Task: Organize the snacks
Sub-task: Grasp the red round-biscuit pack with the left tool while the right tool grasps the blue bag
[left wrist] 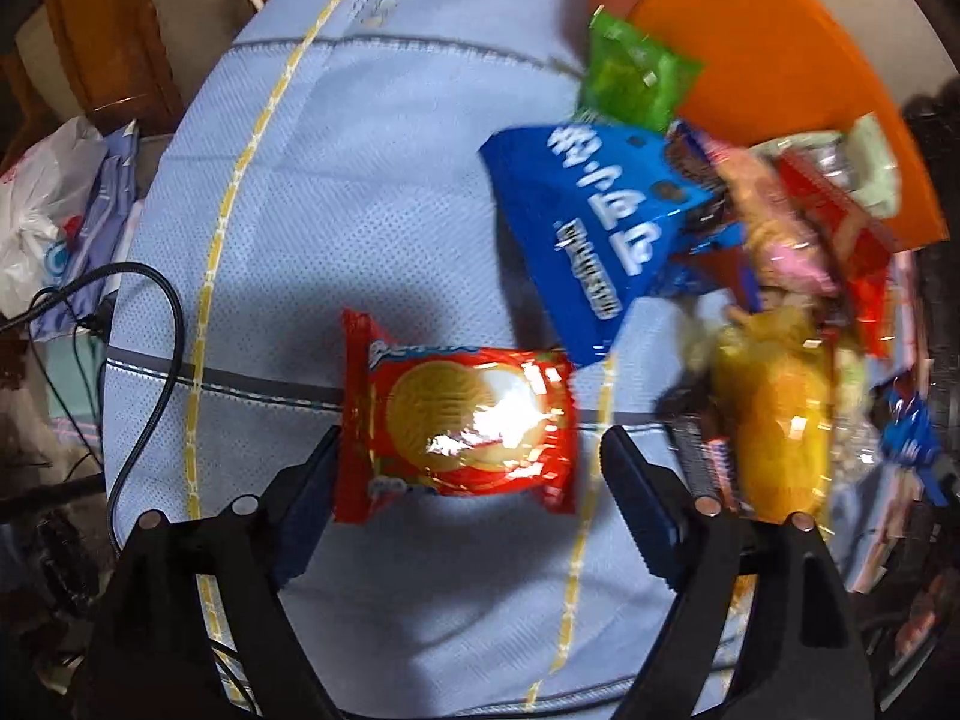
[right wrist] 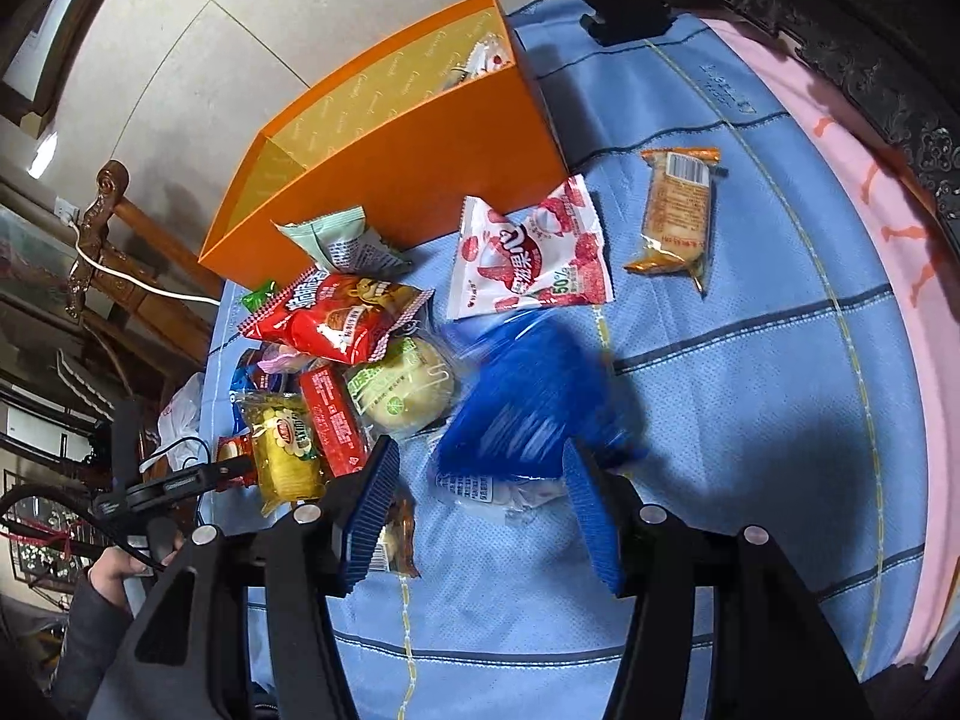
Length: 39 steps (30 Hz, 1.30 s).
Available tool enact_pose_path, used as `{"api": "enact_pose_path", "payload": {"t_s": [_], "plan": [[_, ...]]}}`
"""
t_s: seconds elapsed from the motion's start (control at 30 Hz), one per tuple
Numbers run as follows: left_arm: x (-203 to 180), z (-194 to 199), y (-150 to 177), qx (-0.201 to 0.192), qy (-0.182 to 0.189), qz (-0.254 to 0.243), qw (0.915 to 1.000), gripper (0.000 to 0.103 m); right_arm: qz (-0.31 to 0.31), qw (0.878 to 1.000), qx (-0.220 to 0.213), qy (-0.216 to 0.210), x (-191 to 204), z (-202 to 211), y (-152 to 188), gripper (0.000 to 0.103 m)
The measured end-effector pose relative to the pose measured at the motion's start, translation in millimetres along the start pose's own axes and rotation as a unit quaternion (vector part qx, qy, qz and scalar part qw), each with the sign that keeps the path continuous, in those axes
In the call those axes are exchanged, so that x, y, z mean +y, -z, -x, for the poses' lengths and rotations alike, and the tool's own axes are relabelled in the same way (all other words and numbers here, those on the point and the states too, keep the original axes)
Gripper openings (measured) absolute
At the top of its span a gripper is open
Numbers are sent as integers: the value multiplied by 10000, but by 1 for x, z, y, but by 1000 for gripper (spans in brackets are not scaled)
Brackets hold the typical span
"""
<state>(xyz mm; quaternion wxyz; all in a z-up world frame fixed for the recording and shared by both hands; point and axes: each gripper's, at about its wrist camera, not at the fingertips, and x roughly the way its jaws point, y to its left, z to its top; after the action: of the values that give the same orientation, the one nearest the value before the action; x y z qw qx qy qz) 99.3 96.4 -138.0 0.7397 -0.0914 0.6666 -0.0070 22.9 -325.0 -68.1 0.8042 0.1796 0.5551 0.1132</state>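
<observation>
In the left wrist view a red packet (left wrist: 462, 420) with a gold round biscuit printed on it lies flat on the blue cloth (left wrist: 360, 180). My left gripper (left wrist: 474, 444) points down over it, open, with a finger on either side. A blue bag (left wrist: 576, 222) leans on the snack heap (left wrist: 780, 276) beside the orange box (left wrist: 750, 60). In the right wrist view the blue bag (right wrist: 528, 396) is blurred just beyond the tips of my right gripper (right wrist: 480, 456). That gripper stands partly open, and cloth and a clear packet (right wrist: 498, 495) show between its pads.
A white-and-red fruit packet (right wrist: 528, 252) and an orange cracker pack (right wrist: 678, 216) lie apart on the cloth. Red bag (right wrist: 336, 318), yellow pack (right wrist: 285, 456) and a round cake (right wrist: 408, 390) crowd the heap. A black cable (left wrist: 156, 360) and plastic bag (left wrist: 42, 210) hang off the left edge.
</observation>
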Motion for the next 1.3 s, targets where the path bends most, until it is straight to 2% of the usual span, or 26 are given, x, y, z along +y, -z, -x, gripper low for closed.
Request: {"api": "enact_pose_path", "payload": {"t_s": [0.03, 0.07, 0.1, 0.13, 0.2, 0.23, 0.3, 0.33, 0.43, 0.57, 0.6, 0.63, 0.7, 0.77, 0.83, 1.03, 1.17, 1.3], "plan": [[-2, 0, -2, -62, -121, -89, 9999, 79, 41, 10000, 12, -13, 2, -1, -1, 57], [-8, -1, 0, -134, -417, -255, 9987, 73, 74, 10000, 24, 3, 3, -2, -1, 57], [-12, -2, 2, -191, -638, -385, 9970, 59, 121, 9999, 34, 76, 3, -4, -2, 57], [-17, -1, 3, -240, -705, -562, 9956, 53, 150, 9998, 24, 150, 3, -4, -2, 57], [-14, 2, 5, -273, -577, -550, 9964, 49, 177, 9993, 0, 315, -1, -6, -4, 58], [-11, 3, 5, -269, -530, -509, 9969, 48, 141, 9994, 26, 307, -3, -7, -5, 61], [-4, 5, 8, -263, -482, -427, 9976, 47, 48, 9994, 1, 356, -8, -6, -8, 80], [-1, 6, 10, -272, -443, -386, 9979, 47, 45, 9990, -24, 437, -10, -6, -8, 85], [14, 9, 15, -251, -220, -224, 9992, 47, 56, 9972, -4, 741, -15, -11, -13, 86], [21, 6, 16, -310, -177, -239, 9991, 48, 264, 9932, 202, 1116, -15, -37, -23, 86], [21, 5, 16, -328, -201, -225, 9990, 48, 276, 9929, 235, 1131, -15, -48, -27, 81], [21, 5, 15, -340, -235, -234, 9989, 48, 290, 9937, 295, 1039, -15, -58, -29, 61], [26, 1, 19, -329, -292, -251, 9987, 47, 398, 9909, 302, 1249, -14, -67, -33, 53], [15, 6, 15, -361, -201, -194, 9990, 46, 349, 9955, 189, 860, -9, -57, -34, 51], [7, 23, 21, -544, -107, -187, 9983, 46, 481, 9956, -66, 803, -1, -38, -33, 51], [8, 68, 29, -938, -13, -217, 9953, 47, 452, 9978, -378, 315, 0, 9, -32, 51], [0, 94, 21, -1178, 67, -324, 9925, 47, 400, 9979, -504, 28, 7, 24, -36, 52], [-23, 123, 4, -1502, 125, -600, 9868, 47, 597, 9947, -820, -149, 27, 42, -49, 52]]}}
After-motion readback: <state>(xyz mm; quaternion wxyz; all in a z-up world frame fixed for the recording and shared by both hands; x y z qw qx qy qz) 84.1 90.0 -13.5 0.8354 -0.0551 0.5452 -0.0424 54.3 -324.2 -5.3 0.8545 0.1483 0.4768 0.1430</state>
